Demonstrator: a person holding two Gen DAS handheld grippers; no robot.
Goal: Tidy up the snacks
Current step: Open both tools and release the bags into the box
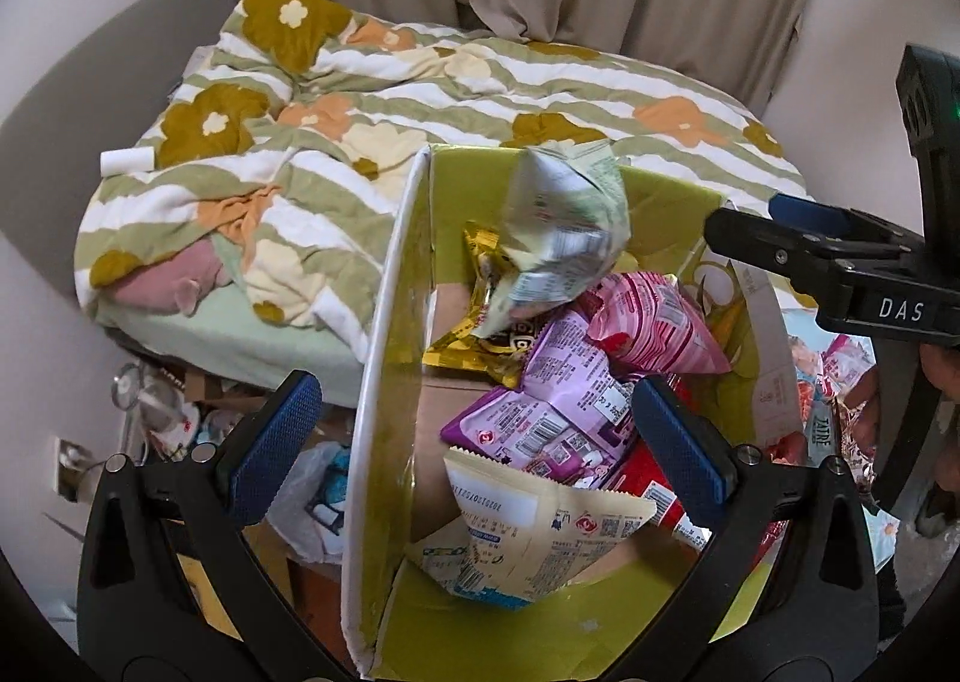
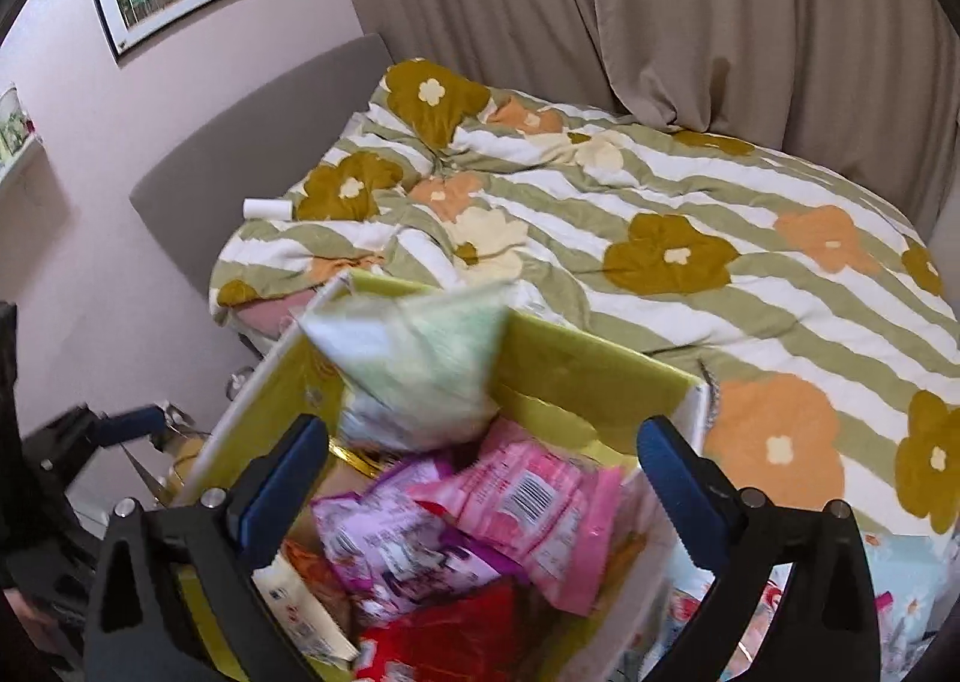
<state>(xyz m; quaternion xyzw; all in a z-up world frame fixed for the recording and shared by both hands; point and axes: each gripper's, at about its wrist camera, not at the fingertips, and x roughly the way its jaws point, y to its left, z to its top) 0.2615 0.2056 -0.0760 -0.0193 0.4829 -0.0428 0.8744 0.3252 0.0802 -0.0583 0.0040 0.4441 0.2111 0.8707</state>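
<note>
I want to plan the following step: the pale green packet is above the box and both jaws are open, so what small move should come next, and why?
Probably swing the right gripper toward the loose packets outside the green box. The pale green packet is blurred above the box, apparently dropping in, and neither gripper holds anything.

My left wrist cam sits close above the box [image 1: 396,358], looking down into it and toward the bed [image 1: 420,100]. My right wrist cam is equally close, angled higher. Both share box [image 2: 576,358], bed [image 2: 660,214], curtains [image 2: 660,10].
</note>
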